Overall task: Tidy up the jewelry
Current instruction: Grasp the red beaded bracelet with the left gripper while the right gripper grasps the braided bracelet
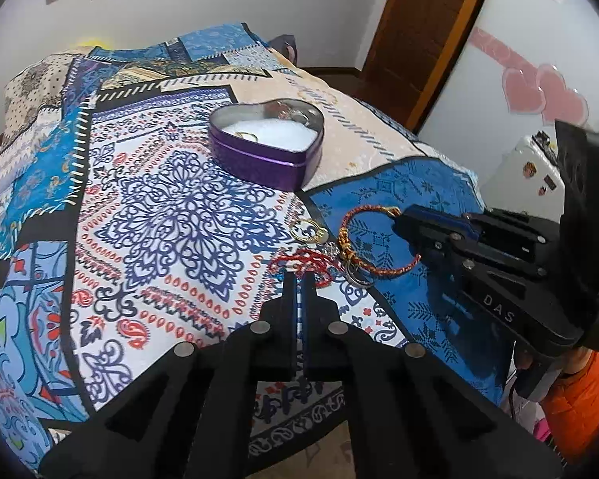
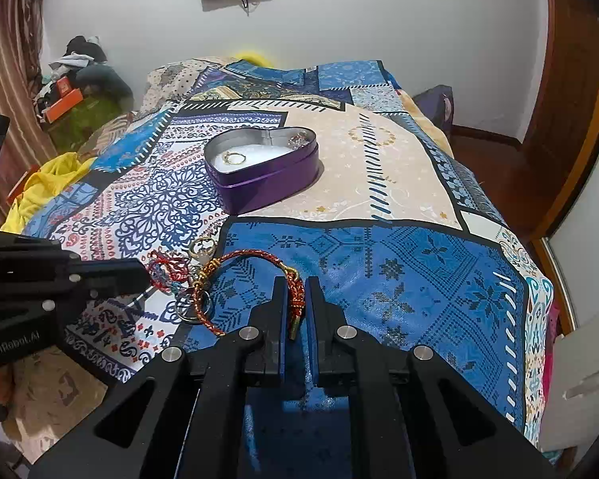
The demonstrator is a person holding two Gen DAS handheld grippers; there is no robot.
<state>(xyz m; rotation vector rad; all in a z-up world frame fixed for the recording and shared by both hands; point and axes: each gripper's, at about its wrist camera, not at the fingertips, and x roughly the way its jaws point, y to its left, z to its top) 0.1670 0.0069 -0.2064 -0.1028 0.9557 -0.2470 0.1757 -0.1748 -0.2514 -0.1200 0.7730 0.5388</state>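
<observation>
Now, our right gripper [image 2: 295, 295]: fingers clamped on the red-and-gold braided cord bracelet [image 2: 235, 275].
Our left gripper [image 1: 298, 279]: fingers together, holding nothing, beside the red bead bracelet [image 1: 303, 265].
Purple heart-shaped tin [image 2: 267, 183]: open, on the patterned bedspread [image 2: 399, 271], well apart from the bracelets.

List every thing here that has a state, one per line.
Heart tin: lid off, open, upright on the bedspread.
Gold ring: lying inside the tin.
Braided bracelet: one end between the right claw's fingers.
Right claw: shut on the bracelet.
Left claw: shut, holding nothing.
Red cord bracelet: loose on the bedspread.
</observation>
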